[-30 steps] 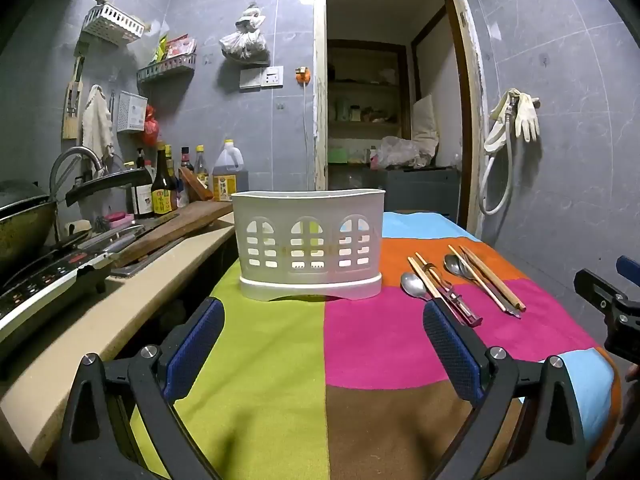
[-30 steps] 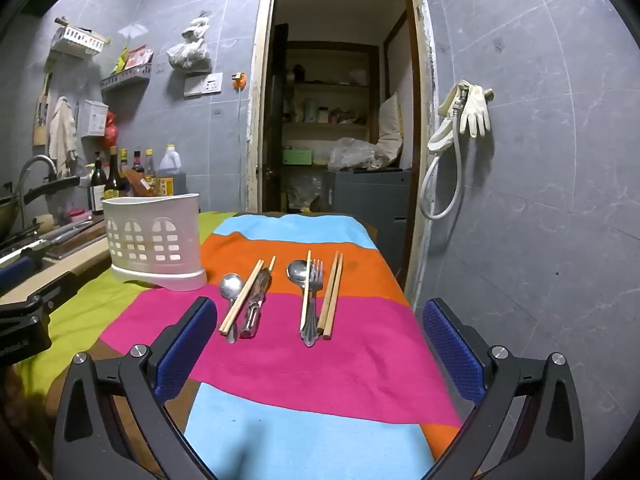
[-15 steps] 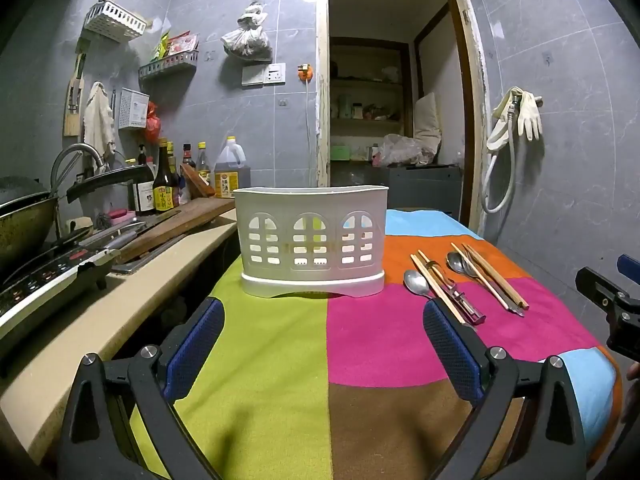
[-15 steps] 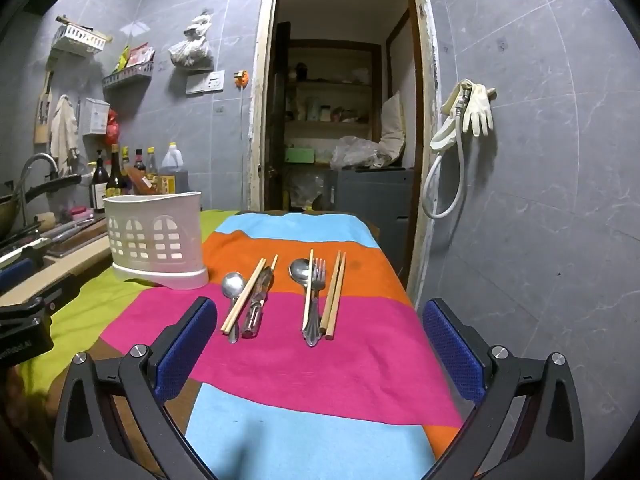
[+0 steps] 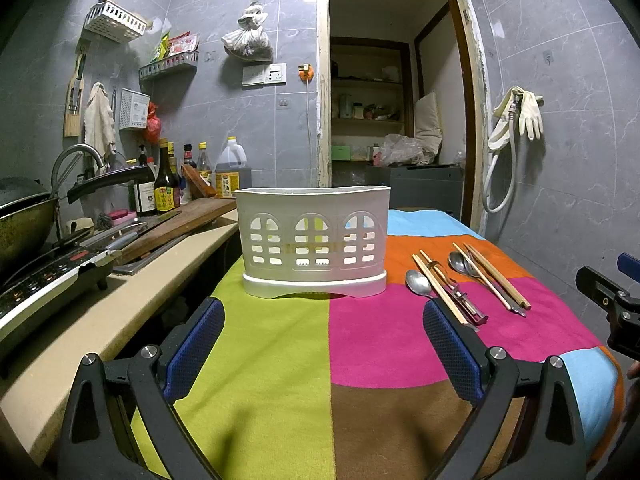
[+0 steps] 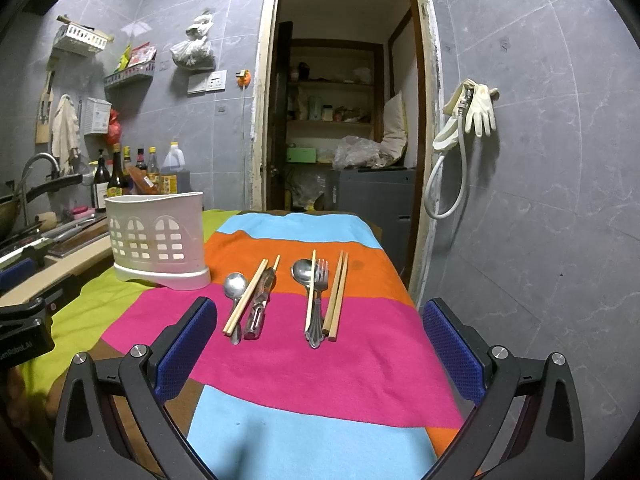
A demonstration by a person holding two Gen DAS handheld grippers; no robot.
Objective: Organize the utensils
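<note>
A white slotted utensil holder (image 5: 314, 240) (image 6: 158, 236) stands on the striped tablecloth (image 5: 280, 360) (image 6: 320, 360). To its right lie two groups of utensils: a spoon (image 6: 235, 286), chopsticks (image 6: 245, 297) and a metal peeler-like tool (image 6: 260, 304); then a second spoon (image 6: 302, 272), a fork (image 6: 319, 292) and chopsticks (image 6: 336, 296). In the left wrist view these groups lie at the right (image 5: 444, 288) (image 5: 488, 276). My left gripper (image 5: 324, 344) is open, low in front of the holder. My right gripper (image 6: 320, 344) is open, just short of the utensils. Both hold nothing.
A counter (image 5: 100, 320) runs along the left with a stove (image 5: 44, 276), a wok (image 5: 20, 216), a cutting board (image 5: 176, 224) and several bottles (image 5: 166, 184). An open doorway (image 6: 340, 120) is behind the table. A grey wall (image 6: 520, 200) with hanging gloves (image 6: 476, 112) bounds the right side.
Both views have crept slightly forward toward the table's far end. The holder and utensils lie as before, and both grippers stay open.
</note>
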